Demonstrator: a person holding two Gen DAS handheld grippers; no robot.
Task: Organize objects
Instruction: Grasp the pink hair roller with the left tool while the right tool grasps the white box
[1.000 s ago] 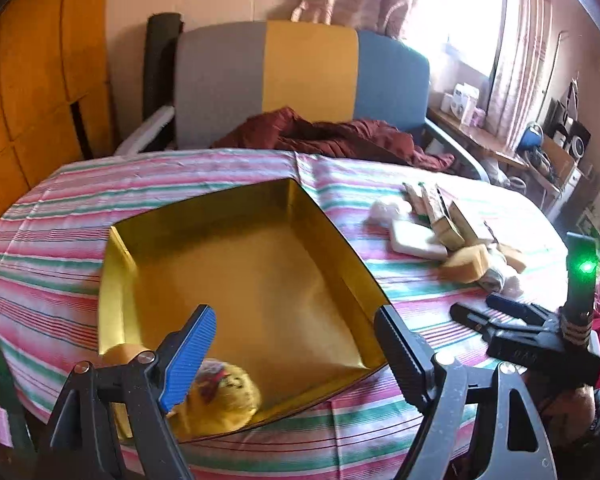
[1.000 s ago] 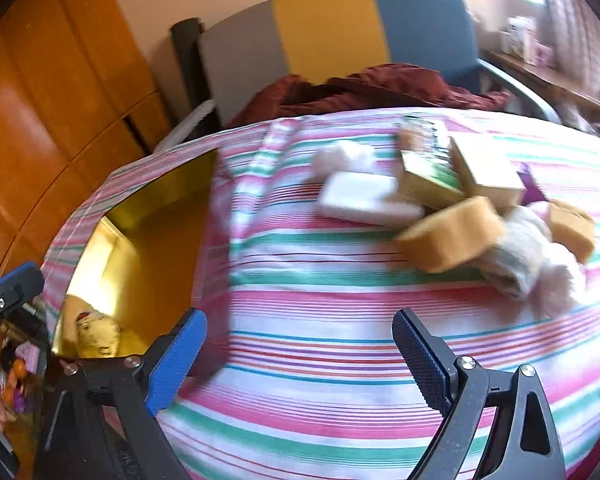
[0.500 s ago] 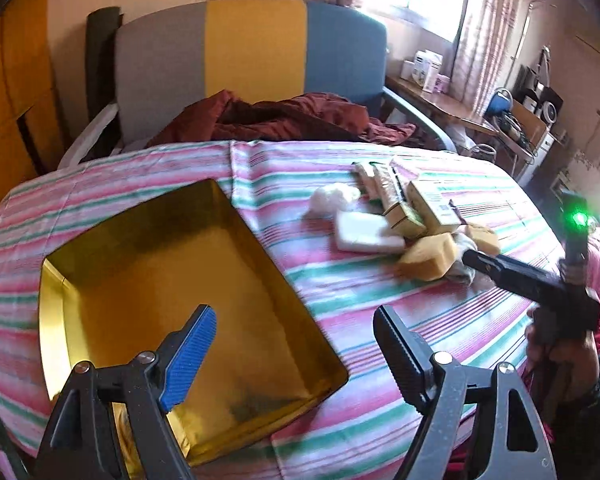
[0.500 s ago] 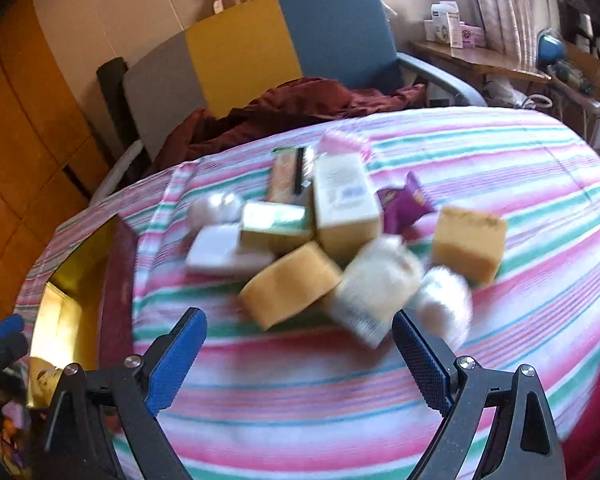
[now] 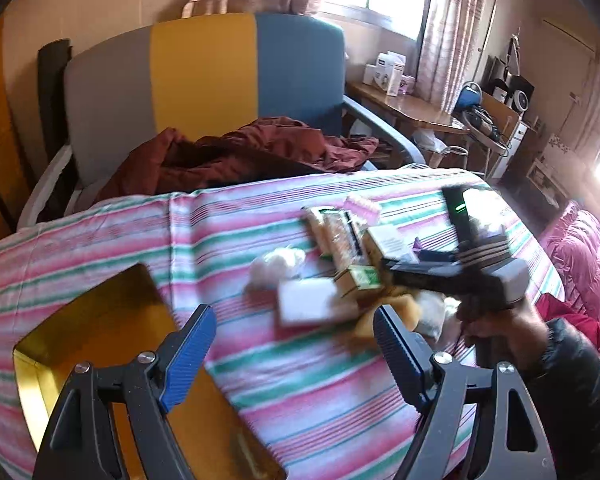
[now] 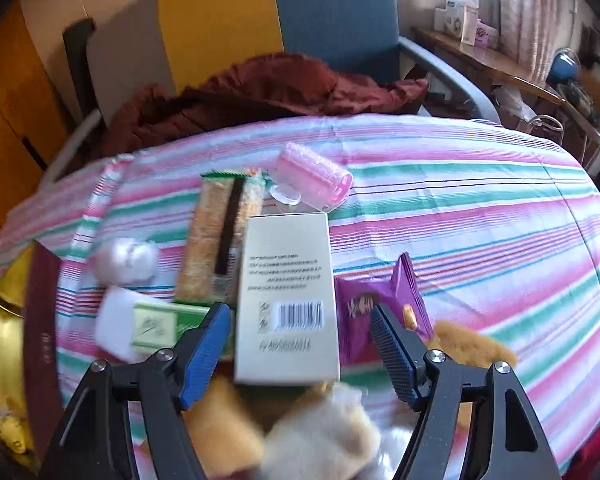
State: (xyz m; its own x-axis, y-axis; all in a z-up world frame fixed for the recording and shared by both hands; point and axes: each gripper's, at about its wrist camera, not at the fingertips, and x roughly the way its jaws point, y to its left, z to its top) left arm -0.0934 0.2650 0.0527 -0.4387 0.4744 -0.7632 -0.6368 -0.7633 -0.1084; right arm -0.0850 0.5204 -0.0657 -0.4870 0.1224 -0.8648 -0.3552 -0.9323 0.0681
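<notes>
A pile of small items lies on the striped tablecloth (image 6: 480,220): a white barcode box (image 6: 288,292), a snack packet (image 6: 216,240), a pink hair roller (image 6: 312,180), a green box (image 6: 160,324), a purple packet (image 6: 380,300), a cotton ball (image 6: 126,260) and yellow sponges (image 6: 472,348). My right gripper (image 6: 300,346) hangs over the pile, its jaws closing with the white box between them; the pads stand clear of its sides. My left gripper (image 5: 296,344) is open and empty, beside the gold tray (image 5: 100,320). A yellow plush toy (image 6: 8,428) lies in the tray.
Behind the table stands a grey, yellow and blue chair (image 5: 204,80) with a maroon cloth (image 5: 240,152) on its seat. A wooden side table (image 5: 412,108) with boxes is at the back right. Pink bedding (image 5: 580,260) lies right of the table.
Both grippers have swung right, away from the gold tray and over the pile. The right jaws have narrowed around the white box. The left jaws stay wide.
</notes>
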